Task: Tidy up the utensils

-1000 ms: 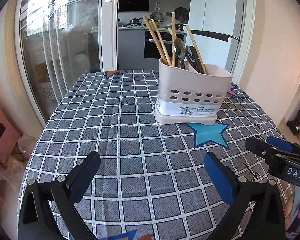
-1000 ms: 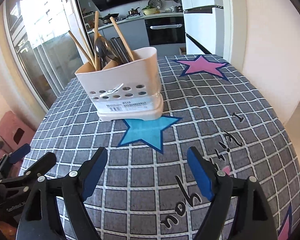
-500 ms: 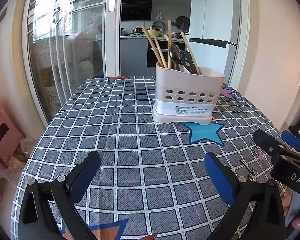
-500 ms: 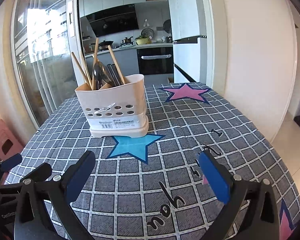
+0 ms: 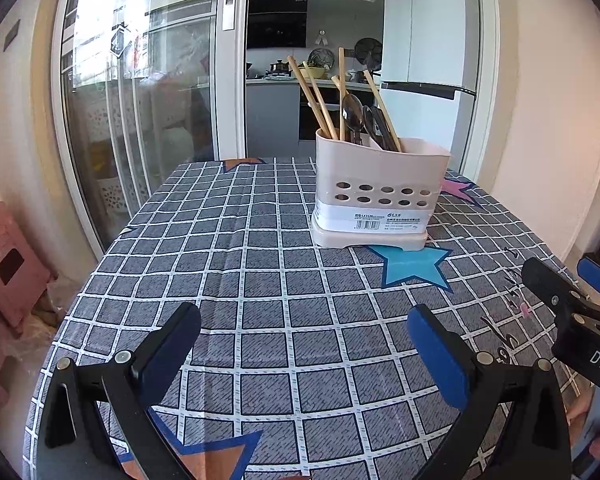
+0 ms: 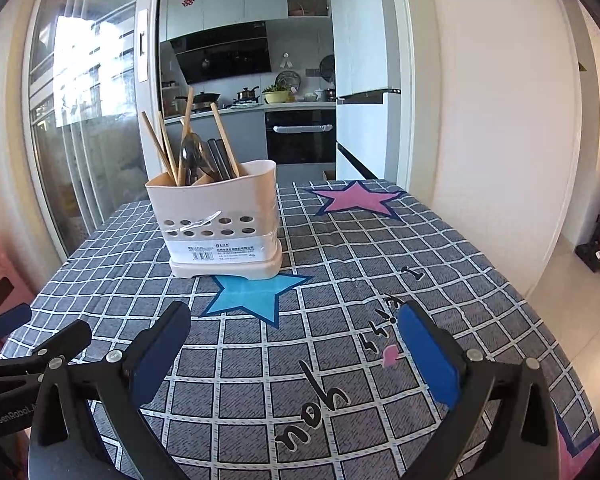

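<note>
My left claw (image 5: 304, 350) is wide open with nothing in it. My right claw (image 6: 294, 344) is wide open too, its jaws just spread apart, and nothing sits between them. Both hang over the checked tablecloth (image 6: 340, 248). Farther off, the white holder (image 6: 220, 220) stands on the cloth, with chopsticks (image 5: 312, 96) and a spoon (image 5: 352, 114) inside. I see nothing loose, so I think the tidying is done; next I would just check.

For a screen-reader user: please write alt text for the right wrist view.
A cream plastic utensil holder with wooden chopsticks and a metal spoon stands on a grey checked tablecloth, partly on its blue star. The right gripper is open and empty in the foreground; a kitchen lies behind.
</note>
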Available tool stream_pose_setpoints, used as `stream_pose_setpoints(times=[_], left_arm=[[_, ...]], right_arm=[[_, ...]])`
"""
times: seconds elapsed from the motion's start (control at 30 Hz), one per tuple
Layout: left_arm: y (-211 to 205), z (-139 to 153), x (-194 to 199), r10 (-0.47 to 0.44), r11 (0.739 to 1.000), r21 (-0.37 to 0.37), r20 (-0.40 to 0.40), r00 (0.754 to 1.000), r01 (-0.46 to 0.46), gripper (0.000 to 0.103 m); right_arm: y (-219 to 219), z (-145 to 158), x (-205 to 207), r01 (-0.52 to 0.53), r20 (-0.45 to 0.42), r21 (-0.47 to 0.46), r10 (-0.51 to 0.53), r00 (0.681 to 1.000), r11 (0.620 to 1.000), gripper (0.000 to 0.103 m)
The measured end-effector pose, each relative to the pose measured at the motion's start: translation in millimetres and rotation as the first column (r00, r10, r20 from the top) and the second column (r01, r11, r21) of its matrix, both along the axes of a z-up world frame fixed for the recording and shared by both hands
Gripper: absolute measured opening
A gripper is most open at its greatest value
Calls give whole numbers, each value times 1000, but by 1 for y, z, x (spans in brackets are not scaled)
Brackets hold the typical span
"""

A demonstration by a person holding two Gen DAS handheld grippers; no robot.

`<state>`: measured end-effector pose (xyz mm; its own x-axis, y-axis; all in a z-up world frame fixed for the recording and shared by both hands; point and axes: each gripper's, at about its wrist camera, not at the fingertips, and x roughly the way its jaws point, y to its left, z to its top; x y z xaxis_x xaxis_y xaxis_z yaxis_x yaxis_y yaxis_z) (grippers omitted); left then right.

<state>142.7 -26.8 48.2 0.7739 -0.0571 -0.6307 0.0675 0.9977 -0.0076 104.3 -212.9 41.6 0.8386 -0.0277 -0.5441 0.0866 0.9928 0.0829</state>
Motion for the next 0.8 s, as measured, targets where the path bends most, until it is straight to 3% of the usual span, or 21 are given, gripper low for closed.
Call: stream_pose_setpoints(times=[0.8], left_arm=[[-2,2,-4,-12,1000,4,3,1000,12,103]], right_arm=[[3,3,-3,-14,13,-4,14,1000,1000,103]])
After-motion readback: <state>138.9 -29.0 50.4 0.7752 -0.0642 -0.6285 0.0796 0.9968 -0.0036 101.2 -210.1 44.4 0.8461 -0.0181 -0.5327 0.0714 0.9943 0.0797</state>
